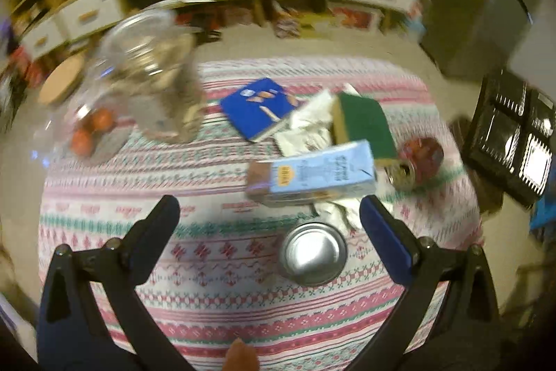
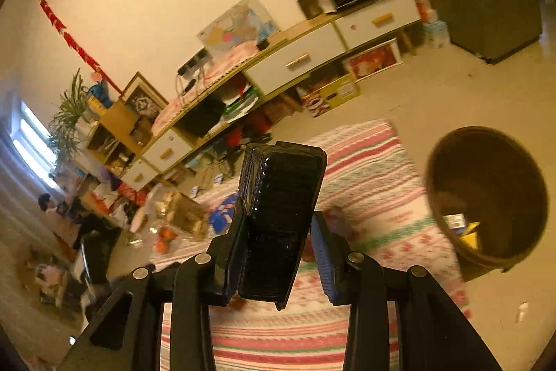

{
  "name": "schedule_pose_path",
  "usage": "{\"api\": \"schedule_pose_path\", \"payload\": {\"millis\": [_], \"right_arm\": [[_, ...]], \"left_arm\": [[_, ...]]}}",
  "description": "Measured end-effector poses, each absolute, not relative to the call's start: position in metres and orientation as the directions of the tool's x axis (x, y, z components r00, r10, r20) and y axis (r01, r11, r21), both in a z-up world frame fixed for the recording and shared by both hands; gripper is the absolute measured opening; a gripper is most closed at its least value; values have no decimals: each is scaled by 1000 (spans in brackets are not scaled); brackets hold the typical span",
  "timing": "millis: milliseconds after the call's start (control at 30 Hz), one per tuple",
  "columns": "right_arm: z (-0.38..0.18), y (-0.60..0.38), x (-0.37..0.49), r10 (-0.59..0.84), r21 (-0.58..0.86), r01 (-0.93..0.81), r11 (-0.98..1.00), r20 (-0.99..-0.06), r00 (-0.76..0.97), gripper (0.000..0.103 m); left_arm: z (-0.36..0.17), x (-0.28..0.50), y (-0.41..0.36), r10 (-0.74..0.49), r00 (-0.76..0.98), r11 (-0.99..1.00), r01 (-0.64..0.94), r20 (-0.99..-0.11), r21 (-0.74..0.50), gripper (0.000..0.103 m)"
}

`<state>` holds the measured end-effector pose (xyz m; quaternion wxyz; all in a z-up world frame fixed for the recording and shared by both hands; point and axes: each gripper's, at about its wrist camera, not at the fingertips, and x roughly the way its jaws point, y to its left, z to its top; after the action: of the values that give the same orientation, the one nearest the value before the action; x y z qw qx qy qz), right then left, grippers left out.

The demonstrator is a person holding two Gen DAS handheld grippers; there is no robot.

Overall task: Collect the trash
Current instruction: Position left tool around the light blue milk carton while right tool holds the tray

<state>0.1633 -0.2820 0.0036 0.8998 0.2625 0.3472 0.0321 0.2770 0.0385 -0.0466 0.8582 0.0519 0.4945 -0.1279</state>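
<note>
the right gripper (image 2: 278, 252) is clamped on a black plastic tray (image 2: 278, 218), lifted above the striped tablecloth (image 2: 365, 169); a brown bin (image 2: 486, 197) stands just off to its right (some scraps already inside). the left gripper (image 1: 269, 225) hangs wide apart, holding nothing, over a metal can (image 1: 312, 254). beyond lie a blue carton (image 1: 319, 174), green sponge (image 1: 365, 124) and red can (image 1: 422, 159).

cans: 2, one silver can (image 1: 313, 253) at 6 o'clock, one red can (image 1: 418, 166) at 3 | cartons: 1 blue carton (image 1: 314, 174) | books: 2, blue book (image 1: 259, 108), green book (image 1: 365, 124) | glass jars: 1 jar (image 1: 153, 75) at 10 | bins: 1 brown bin (image 2: 486, 197) | black trays: 1 tray (image 2: 278, 218)
</note>
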Motion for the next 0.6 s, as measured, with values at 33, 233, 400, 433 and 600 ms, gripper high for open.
{"api": "schedule_pose_path", "payload": {"millis": [33,233,400,433,600], "right_arm": [[3,-287,160,225,482,133,866,-612,758,38],[-2,-317,150,223,499,159,852,-620,752,38],[-11,-335,144,217,499,184,847,-640,737,38],[-12,-337,142,215,497,187,847,-643,735,38],[-16,-349,137,209,492,199,848,-654,728,38]], "left_arm": [[-48,280,33,-164,466,957,289,-869,-25,103],[-53,309,-1,-73,408,963,266,-910,42,103],[-66,304,-42,84,462,900,345,-883,267,103],[-70,302,-49,112,470,885,353,-876,303,103],[-75,301,-73,201,499,859,324,-843,397,103]]}}
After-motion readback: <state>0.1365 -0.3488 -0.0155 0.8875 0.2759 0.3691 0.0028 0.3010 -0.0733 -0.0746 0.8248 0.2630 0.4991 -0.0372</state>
